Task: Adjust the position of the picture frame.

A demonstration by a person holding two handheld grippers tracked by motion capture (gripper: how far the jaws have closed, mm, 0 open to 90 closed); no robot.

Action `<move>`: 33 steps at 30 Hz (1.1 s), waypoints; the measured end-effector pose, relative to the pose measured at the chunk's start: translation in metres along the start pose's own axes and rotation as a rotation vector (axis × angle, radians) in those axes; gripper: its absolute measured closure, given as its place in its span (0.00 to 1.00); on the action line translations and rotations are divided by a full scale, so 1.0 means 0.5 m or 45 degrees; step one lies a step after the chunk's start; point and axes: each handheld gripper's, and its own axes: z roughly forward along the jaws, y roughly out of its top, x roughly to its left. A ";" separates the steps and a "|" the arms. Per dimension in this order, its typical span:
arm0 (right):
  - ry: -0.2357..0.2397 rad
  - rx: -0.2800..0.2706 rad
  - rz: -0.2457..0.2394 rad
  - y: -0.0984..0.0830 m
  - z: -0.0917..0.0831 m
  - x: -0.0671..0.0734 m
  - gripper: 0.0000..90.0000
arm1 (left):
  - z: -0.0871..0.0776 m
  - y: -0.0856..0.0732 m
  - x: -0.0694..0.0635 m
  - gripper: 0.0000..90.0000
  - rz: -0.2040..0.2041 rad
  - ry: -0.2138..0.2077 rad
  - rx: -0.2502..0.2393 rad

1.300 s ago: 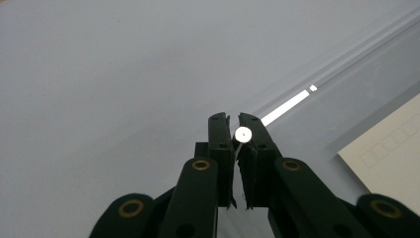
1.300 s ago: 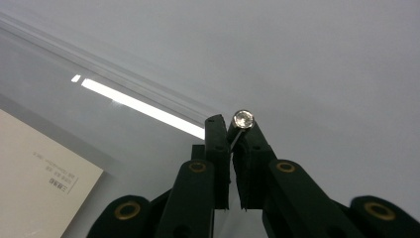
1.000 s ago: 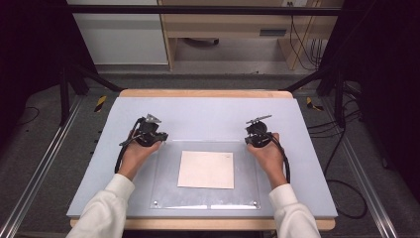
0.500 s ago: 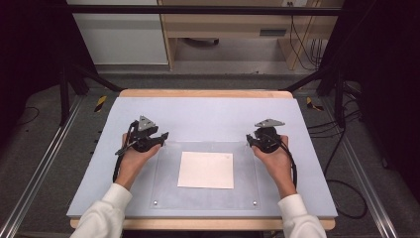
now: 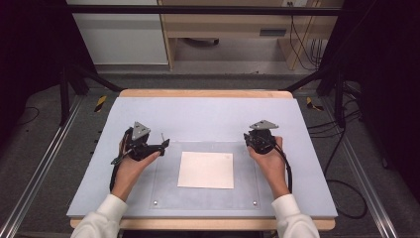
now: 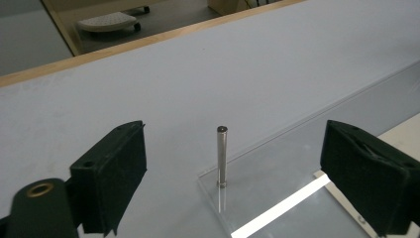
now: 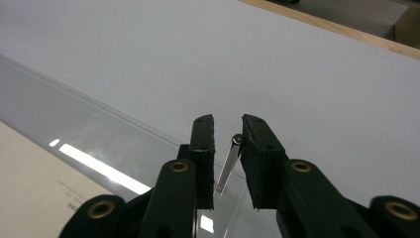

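Legible text: none. White sheet (image 7: 34, 183) under the clear plate on the counter carries a faint line of small print near its edge, too small and blurred to read in the right gripper view.

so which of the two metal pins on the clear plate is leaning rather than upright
The metal pin between the right hand-held gripper jaws, which have just been closing, leans. The pin between the open left hand-held gripper jaws stands upright.

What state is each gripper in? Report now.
Left gripper: open, jaws just opened wide, either side of a metal pin, not touching it.
Right gripper: jaws just closing around a second pin, not yet clamped.
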 end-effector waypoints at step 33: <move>-0.014 0.038 0.037 0.007 0.004 -0.003 0.95 | 0.060 0.005 -0.011 0.94 -0.024 0.109 0.092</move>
